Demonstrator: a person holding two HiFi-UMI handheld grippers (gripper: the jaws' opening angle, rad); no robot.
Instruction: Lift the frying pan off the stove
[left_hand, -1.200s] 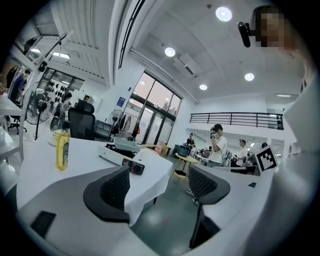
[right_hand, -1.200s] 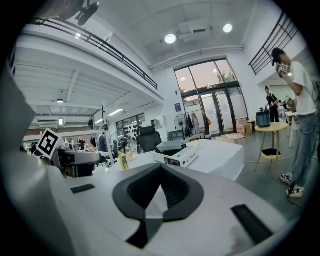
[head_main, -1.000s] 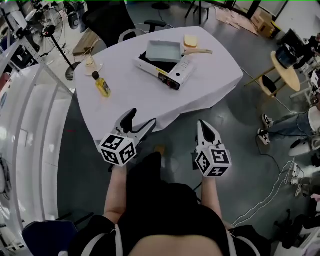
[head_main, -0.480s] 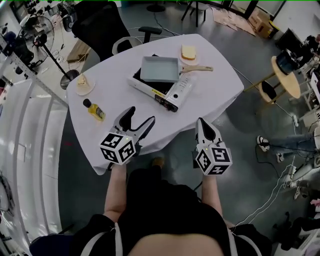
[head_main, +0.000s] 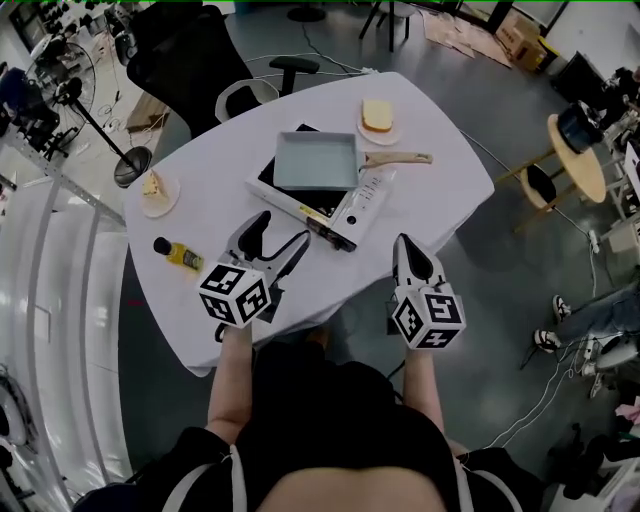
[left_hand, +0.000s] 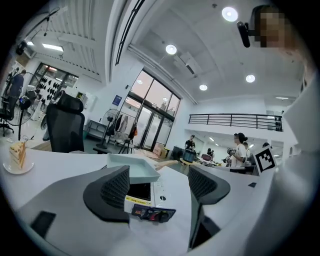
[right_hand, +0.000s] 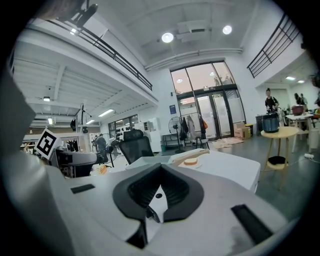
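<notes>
Your left gripper (head_main: 280, 235) has its fingers apart, your right gripper (head_main: 405, 248) fingers pressed together; the square pale-blue frying pan (head_main: 316, 160) rests on the white stove (head_main: 350, 205).

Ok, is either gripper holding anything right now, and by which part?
Nothing is held. The left gripper is open, the right gripper shut and empty; the frying pan sits untouched on the stove.

Showing pale blue-grey on the frying pan (head_main: 315, 160), light wood on its handle (head_main: 400, 158). Showing white on the stove (head_main: 358, 200) and table (head_main: 435, 198), yellow on the bottle (head_main: 185, 257).
</notes>
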